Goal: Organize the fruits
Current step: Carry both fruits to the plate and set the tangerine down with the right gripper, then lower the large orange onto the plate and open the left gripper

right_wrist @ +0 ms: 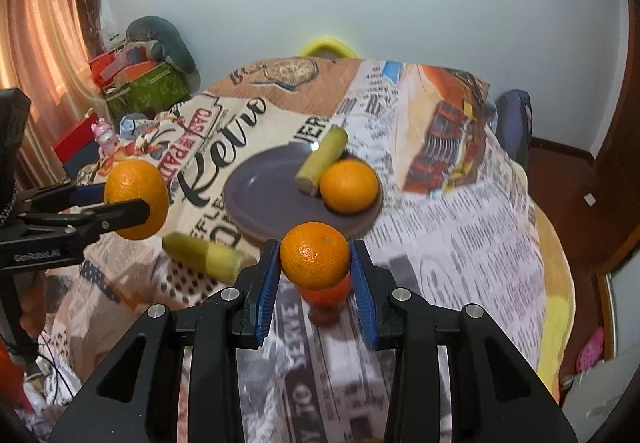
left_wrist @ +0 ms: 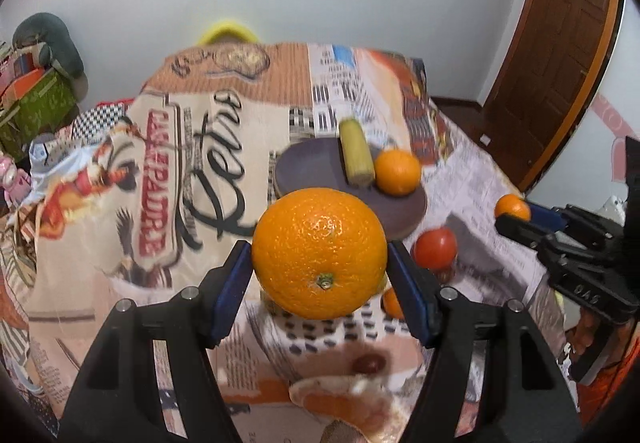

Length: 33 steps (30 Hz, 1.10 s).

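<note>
Two oranges airborne, one in each gripper, plate waiting ahead!

Left gripper (left_wrist: 320, 263) jaws pinch the big orange (left_wrist: 319, 253); right gripper (right_wrist: 316, 267) jaws pinch the smaller orange (right_wrist: 315, 255). Round peel could slip, or landing could knock the plate (right_wrist: 264, 199) orange (right_wrist: 349, 185) rolling off.

Left claw (left_wrist: 320, 275) and right claw (right_wrist: 316, 271), black angular frames, blue ribbed pads (right_wrist: 269, 283), silver screws, white lettering

large orange (left_wrist: 320, 257): held aloft | small orange (right_wrist: 315, 255): held aloft | third orange (right_wrist: 349, 186), corn cob (right_wrist: 322, 161): on purple plate (right_wrist: 260, 199)
</note>
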Motion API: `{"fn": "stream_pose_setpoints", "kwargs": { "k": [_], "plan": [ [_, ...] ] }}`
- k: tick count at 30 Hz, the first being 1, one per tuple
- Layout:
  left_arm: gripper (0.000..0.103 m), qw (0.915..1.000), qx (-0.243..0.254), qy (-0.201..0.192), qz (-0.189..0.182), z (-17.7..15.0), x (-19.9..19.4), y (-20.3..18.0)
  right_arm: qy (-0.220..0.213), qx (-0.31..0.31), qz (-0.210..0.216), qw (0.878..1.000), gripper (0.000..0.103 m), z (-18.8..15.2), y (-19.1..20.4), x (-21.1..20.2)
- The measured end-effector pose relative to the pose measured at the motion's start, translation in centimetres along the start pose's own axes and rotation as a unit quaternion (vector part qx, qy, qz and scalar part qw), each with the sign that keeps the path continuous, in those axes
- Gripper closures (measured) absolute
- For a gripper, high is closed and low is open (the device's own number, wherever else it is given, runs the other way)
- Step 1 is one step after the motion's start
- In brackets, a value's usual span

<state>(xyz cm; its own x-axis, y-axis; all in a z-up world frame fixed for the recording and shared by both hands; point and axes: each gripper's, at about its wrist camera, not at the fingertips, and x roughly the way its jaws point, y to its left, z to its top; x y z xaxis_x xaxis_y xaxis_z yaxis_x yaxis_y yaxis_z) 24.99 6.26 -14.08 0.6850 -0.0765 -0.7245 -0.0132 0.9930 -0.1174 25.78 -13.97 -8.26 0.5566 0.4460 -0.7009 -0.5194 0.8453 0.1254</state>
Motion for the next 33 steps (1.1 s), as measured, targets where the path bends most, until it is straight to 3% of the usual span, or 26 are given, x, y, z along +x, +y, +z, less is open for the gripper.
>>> {"fn": "stream_pose_setpoints", "kwargs": {
  "k": [13,22,33],
  "plan": [
    [0.035,0.9993,0.006,-0.037,-0.003,4.6,1.3,-0.1,-0.022,-0.016,0.010,1.000,0.071,3.7,0.4,3.0],
    [0.035,0.9998,0.002,-0.019,-0.005,5.6,5.2,0.4,-0.003,-0.020,0.018,1.000,0.071,4.0,0.1,6.9],
    [0.035,0.9994,-0.002,0.033,-0.009,5.1,11.0,1.1,0.040,-0.029,0.026,0.998,0.071,2.7,-0.4,10.8]
  ]
}}
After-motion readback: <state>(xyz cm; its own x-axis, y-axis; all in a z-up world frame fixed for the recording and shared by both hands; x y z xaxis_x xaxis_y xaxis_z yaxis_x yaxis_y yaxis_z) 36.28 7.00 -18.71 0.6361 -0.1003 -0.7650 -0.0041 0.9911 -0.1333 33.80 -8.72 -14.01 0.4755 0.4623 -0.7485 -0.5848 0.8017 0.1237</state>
